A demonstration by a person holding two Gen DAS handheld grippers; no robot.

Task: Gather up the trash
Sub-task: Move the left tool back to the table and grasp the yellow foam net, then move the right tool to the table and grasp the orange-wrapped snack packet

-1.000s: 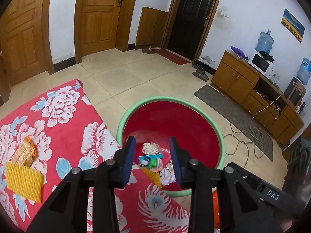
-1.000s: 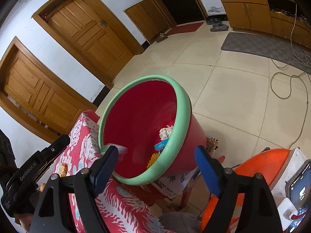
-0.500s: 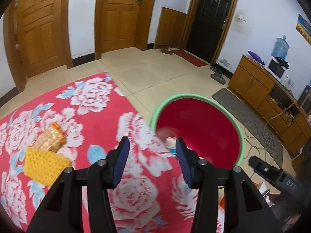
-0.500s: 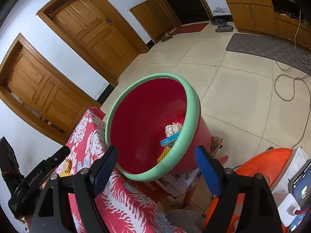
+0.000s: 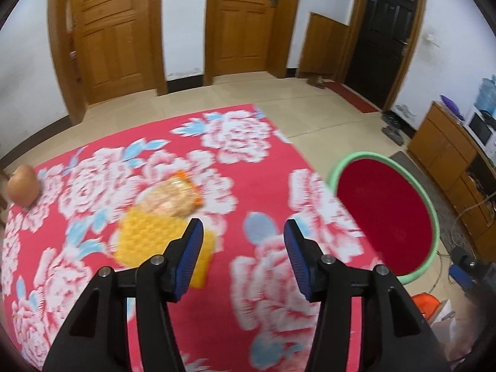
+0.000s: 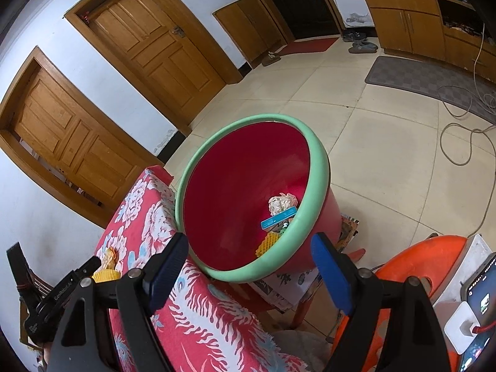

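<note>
Red flowered cloth covers the table (image 5: 93, 186), where 2 trash pieces lie: yellow sponge (image 5: 145, 238) and snack bag (image 5: 169, 197). Left tool (image 5: 243, 245), apart, aims there; right tool (image 6: 249, 266), apart, faces the red basin (image 6: 319, 161), probably waiting.

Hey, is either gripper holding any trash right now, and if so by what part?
No. The left gripper is open and empty above the floral cloth; the right gripper is open, empty, facing the red basin.

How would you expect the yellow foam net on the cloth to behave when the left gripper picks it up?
The foam net looks like soft honeycomb mesh, so probably light and squashy. It lies flat, so it may flop. The snack bag overlaps its far edge and might shift.
</note>
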